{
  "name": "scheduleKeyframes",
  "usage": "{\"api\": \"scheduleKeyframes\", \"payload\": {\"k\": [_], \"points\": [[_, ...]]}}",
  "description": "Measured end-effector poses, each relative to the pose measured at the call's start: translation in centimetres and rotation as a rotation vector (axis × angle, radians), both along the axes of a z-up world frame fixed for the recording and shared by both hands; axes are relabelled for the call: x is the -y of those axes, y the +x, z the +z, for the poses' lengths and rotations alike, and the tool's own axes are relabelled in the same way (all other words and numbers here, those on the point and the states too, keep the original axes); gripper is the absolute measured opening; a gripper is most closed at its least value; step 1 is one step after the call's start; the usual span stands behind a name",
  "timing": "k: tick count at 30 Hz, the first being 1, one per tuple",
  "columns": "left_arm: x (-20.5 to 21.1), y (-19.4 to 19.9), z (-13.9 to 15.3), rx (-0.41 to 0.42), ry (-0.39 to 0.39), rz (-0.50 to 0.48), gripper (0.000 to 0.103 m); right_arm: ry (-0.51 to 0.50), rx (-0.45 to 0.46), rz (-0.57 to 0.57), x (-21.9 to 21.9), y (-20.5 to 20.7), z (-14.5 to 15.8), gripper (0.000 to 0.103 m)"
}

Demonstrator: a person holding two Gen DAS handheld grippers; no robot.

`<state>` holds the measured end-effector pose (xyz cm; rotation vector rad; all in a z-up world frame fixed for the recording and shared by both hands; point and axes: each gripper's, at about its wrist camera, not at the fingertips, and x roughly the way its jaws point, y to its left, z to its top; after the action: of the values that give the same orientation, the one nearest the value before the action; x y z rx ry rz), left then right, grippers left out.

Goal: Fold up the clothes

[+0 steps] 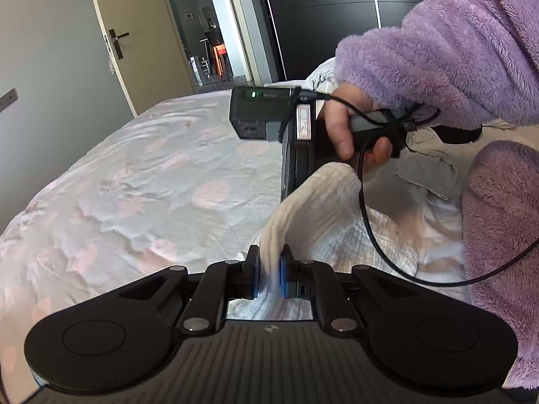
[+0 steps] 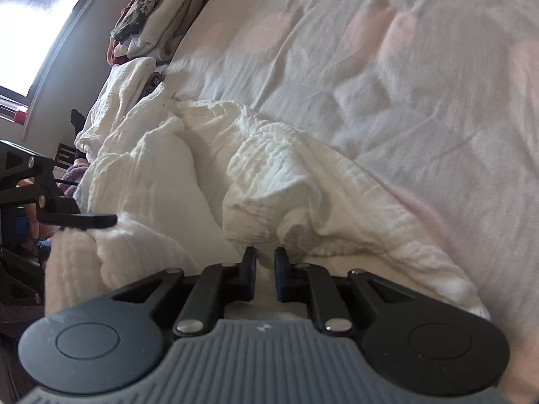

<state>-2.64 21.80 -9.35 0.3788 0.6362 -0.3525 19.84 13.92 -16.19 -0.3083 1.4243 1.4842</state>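
**Ana:** Between the blue pads of the left tongs [image 1: 269, 271] a fold of the white garment [image 1: 316, 215] is pinched tight; the cloth rises from there in a ridge toward the right hand.

**Ben:** And the right tongs [image 2: 265, 274]?

**Ana:** Narrowly parted, with a slim gap between the jaws. Pale cloth sits in that gap, but I cannot tell whether the pads press it.

**Ben:** Where does the garment lie?

**Ana:** Crumpled on the bed [image 1: 141, 181], just ahead of the right tongs in the right wrist view, its crinkled white folds [image 2: 269, 175] heaped and running off to the left. At the left edge of that view a black finger of the left tongs [image 2: 84, 219] touches the cloth.

**Ben:** What sits behind it?

**Ana:** From the left wrist, the right hand [image 1: 350, 124] wraps a black handle, a purple fleece sleeve [image 1: 438, 47] above it, and a black cable [image 1: 374, 235] loops down over the garment. A grey cloth [image 1: 427, 175] lies near the hand on the bed.

**Ben:** Farther out?

**Ana:** The sheet, pale with pink spots, spreads wide. In the right wrist view a pile of folded clothes [image 2: 161, 17] rests at the bed's far edge near a bright window [image 2: 37, 27]. In the left wrist view a beige door [image 1: 134, 33] stands beyond the bed, beside a dark wardrobe [image 1: 337, 17].
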Motion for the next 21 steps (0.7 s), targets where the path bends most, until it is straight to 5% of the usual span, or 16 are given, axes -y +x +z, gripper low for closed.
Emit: {"api": "scheduleKeyframes", "payload": {"k": [13, 21], "points": [[0.3, -0.2, 0.3, 0.008, 0.025, 0.003, 0.009, 0.16, 0.192, -0.127, 1.6, 2.2, 6.2, 0.018], [0.3, -0.6, 0.6, 0.014, 0.039, 0.006, 0.009, 0.123, 0.129, -0.153, -1.0, 2.3, 2.6, 0.014]]}}
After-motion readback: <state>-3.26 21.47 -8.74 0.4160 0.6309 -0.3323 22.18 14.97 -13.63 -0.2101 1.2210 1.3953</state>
